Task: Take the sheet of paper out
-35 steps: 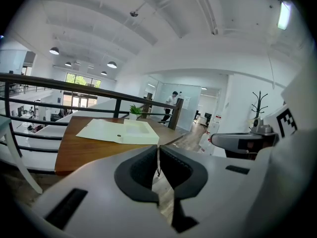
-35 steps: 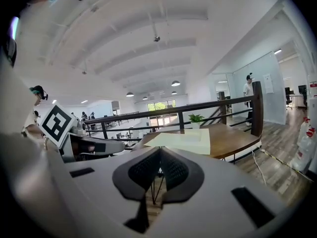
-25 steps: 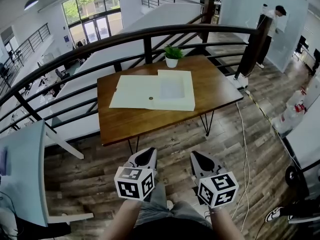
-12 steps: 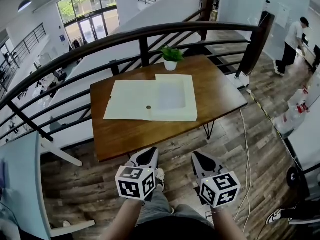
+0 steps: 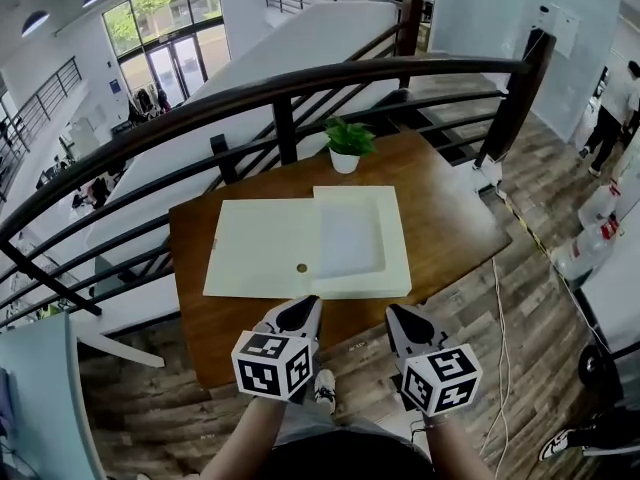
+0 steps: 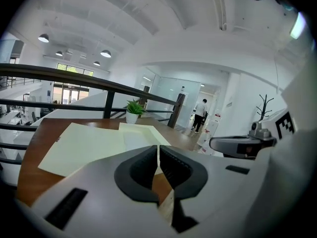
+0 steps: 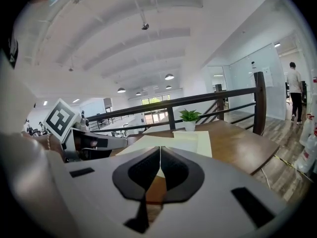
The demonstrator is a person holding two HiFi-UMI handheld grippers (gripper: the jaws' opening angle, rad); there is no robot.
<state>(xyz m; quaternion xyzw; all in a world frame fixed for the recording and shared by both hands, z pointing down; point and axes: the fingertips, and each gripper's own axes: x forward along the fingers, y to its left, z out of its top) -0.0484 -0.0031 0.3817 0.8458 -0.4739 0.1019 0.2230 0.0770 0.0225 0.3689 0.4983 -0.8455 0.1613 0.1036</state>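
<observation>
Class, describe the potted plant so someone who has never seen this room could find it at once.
Find the brown wooden table beside the dark railing. At its far edge, just beyond the flat cream folder, stands the potted plant: the only green, upright thing there, in a white pot.

The desk (image 5: 455, 223) sits closer than before. The left gripper (image 5: 299, 306) and right gripper (image 5: 398, 314) now overlap its near edge.

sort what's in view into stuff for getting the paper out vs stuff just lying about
For the job: open folder, pale sheet inside it, left gripper, right gripper (both shut, empty).
Just lying about: potted plant, table, railing.
</observation>
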